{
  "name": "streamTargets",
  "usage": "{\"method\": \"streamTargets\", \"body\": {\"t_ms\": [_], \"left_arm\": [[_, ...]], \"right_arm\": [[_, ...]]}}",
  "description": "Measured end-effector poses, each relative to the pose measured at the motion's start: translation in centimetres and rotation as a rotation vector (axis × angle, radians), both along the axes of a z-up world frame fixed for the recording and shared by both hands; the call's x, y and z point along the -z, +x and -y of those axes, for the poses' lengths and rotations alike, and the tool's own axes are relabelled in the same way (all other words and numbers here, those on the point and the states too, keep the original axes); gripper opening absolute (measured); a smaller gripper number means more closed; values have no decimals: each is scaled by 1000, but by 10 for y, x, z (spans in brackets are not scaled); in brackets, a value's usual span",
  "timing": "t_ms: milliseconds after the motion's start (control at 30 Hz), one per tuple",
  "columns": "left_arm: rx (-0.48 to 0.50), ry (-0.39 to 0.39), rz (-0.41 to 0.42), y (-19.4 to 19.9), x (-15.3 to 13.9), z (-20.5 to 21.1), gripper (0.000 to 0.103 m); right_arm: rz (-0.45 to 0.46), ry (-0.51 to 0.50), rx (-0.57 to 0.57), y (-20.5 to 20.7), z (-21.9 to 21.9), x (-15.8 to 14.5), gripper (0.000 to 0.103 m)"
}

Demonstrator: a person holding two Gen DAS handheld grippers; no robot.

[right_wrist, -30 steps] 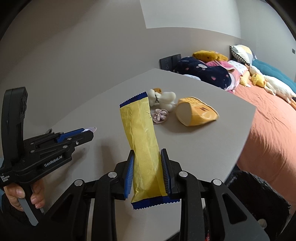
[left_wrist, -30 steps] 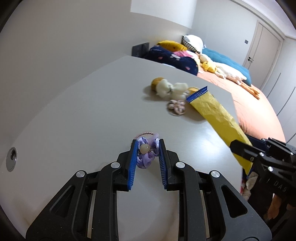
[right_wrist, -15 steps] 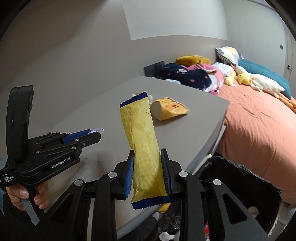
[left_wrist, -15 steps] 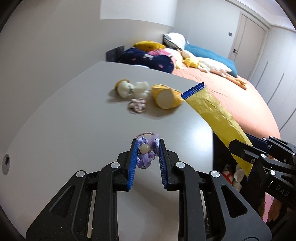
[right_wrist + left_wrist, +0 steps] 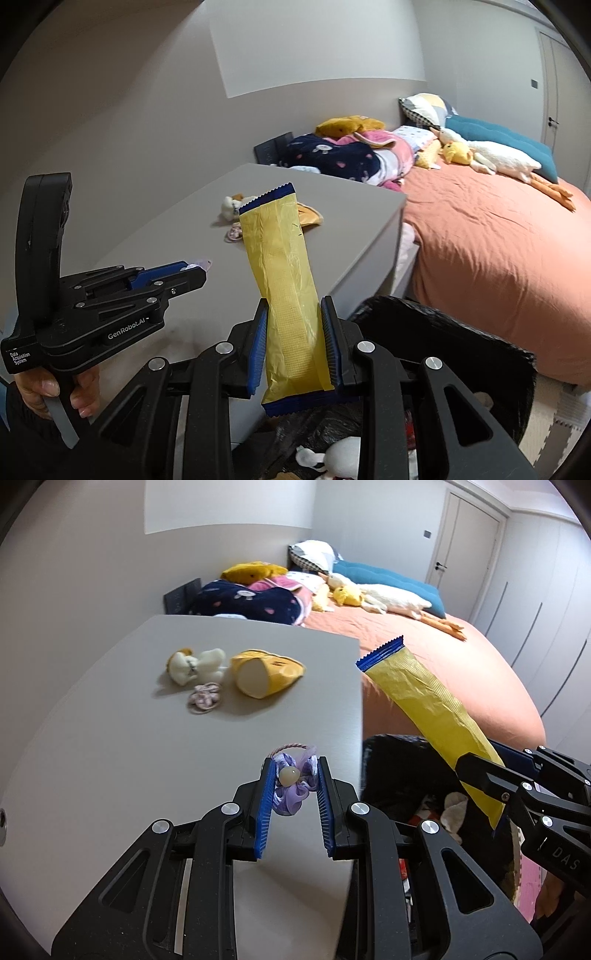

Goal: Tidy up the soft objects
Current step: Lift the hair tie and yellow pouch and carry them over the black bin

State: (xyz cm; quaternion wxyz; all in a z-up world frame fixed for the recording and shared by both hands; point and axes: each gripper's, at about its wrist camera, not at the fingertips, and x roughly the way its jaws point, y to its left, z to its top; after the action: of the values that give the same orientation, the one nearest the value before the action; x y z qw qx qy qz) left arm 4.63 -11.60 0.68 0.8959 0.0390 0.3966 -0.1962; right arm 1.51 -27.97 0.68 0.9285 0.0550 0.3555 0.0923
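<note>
Between blue fingers [image 5: 266, 805], purple scrunchie [image 5: 291, 788]

Left gripper [image 5: 294, 771]: black frame, blue ribbed pads, silver screws. Between the pads, a lilac fabric hair tie [image 5: 292, 789] with a cream bead and a pink-purple braided loop.
Right gripper [image 5: 294, 320]: same black and blue, white lettering on the other unit's side. It holds a long yellow crinkled foil packet [image 5: 284, 280] with dark blue zigzag ends.
Flat grey table [image 5: 110, 760]: on it a yellow soft toy with a cream face [image 5: 266, 672], left of that a cream-and-tan plush [image 5: 194, 662], in front of the plush a pale pink striped hair tie [image 5: 205, 698].
Right of the table: black bag-lined bin [image 5: 461, 339], salmon-orange bedspread [image 5: 498, 236], navy blanket with pink hearts [image 5: 247, 602], teal cushion [image 5: 384, 578], white goose plush with orange feet [image 5: 506, 158].
</note>
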Motion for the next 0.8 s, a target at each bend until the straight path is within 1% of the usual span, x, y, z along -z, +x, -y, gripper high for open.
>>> {"method": "streamTargets", "body": {"t_ms": [433, 800], "left_arm": [[111, 11, -4, -12, -3, 57, 22], [223, 4, -22, -26, 2, 108, 22]], "right_arm": [[10, 11, 107, -29, 52, -2, 29], [18, 13, 228, -57, 103, -6, 29]]}}
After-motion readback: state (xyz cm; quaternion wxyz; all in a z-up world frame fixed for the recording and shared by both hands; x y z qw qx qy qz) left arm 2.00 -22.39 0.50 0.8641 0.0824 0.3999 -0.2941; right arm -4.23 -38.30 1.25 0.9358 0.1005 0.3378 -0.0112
